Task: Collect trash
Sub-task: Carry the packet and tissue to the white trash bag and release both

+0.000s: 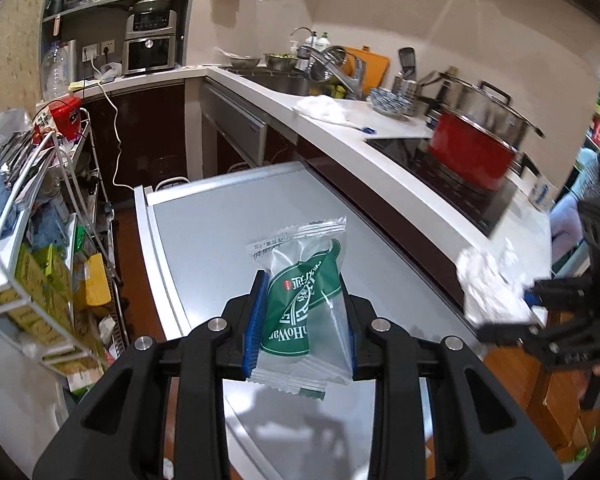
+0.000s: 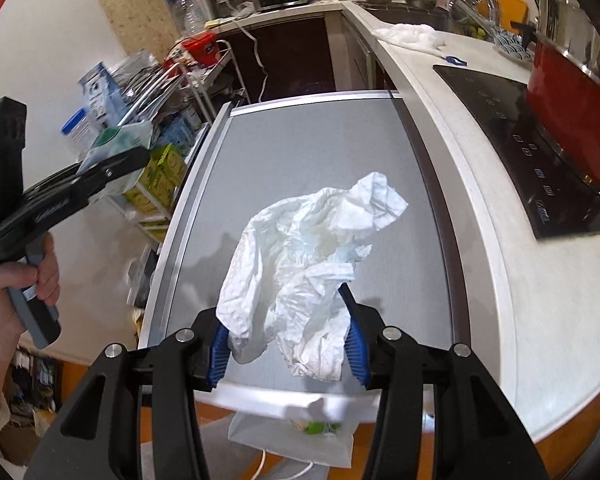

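Green-printed wrapper (image 1: pixel 300 304) clamped in the left gripper (image 1: pixel 302 336) and crumpled tissue (image 2: pixel 300 276) in the right gripper (image 2: pixel 286 354), both lifted over the grey table (image 2: pixel 300 152); carrying to the bag (image 2: pixel 292 440) below seems next.

- Hand-held grippers: two, the left hand-held gripper (image 1: pixel 300 320) and the right hand-held gripper (image 2: pixel 286 344).
- Green snack wrapper (image 1: pixel 304 300): one.
- Crumpled white tissue (image 2: pixel 304 276): one.
- Red pot (image 1: pixel 472 152): one.
- White paper bag (image 2: pixel 292 436): one, below the tabletop's (image 2: pixel 300 148) near edge.
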{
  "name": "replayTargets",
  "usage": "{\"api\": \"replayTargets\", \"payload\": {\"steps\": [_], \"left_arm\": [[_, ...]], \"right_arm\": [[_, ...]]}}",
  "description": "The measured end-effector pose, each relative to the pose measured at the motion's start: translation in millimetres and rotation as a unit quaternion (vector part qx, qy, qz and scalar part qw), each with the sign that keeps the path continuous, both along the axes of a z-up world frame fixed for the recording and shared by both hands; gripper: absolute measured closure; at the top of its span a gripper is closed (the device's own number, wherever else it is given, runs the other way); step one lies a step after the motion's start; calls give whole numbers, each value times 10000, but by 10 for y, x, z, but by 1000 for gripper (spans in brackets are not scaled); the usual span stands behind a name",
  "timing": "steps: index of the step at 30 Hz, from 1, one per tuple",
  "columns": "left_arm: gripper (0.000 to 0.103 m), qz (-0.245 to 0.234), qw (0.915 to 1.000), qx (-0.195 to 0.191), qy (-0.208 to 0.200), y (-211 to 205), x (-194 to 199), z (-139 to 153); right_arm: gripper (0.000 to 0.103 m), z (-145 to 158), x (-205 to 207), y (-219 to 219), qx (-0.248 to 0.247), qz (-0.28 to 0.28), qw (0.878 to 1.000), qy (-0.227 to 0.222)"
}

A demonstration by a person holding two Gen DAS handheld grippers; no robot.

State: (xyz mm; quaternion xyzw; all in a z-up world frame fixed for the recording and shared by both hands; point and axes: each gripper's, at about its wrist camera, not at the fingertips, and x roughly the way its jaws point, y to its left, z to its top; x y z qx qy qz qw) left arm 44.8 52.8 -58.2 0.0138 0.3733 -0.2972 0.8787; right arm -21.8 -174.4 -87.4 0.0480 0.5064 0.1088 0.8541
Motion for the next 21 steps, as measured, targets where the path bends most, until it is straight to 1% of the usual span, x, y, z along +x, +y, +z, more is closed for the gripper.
{"api": "replayTargets", "payload": {"steps": [2,4,6,8,9,11,13,16,17,19,20,21], "left_arm": [[71,-95,9999,16,81,9,-240,16],[71,-252,9995,106,138,-6,-488,-1],[71,-489,9983,270,184,-45,-801,-41],[71,-722,9957,520,242,-107,-1105,-123],[71,-780,9950,544,308,-116,-1186,-149],[71,-871,9930,533,586,-142,-1365,-271],[71,-930,9903,578,857,-181,-1488,-419],[71,-1044,9829,537,1417,-260,-1626,-736],[71,-1067,9790,655,1607,-309,-1665,-908],[71,-1119,9754,811,1716,-373,-1706,-1115],[71,-1124,9726,937,1809,-426,-1712,-1290],[71,-1133,9705,980,1889,-457,-1720,-1385]], "right_arm": [[57,47,-244,41,-49,141,9999,34],[57,1,-465,33,-28,351,9992,171],[57,-87,-678,43,21,565,9977,374],[57,-182,-878,50,-45,744,9955,584],[57,-250,-963,45,-54,819,9940,717],[57,-427,-1116,26,-85,939,9905,1005],[57,-617,-1210,37,-79,1081,9859,1274],[57,-953,-1336,78,-155,1334,9777,1612],[57,-1084,-1371,101,-239,1420,9745,1721],[57,-1319,-1416,124,-221,1499,9697,1915],[57,-1439,-1423,138,-245,1511,9674,2017],[57,-1528,-1419,146,-285,1511,9659,2084]]}}
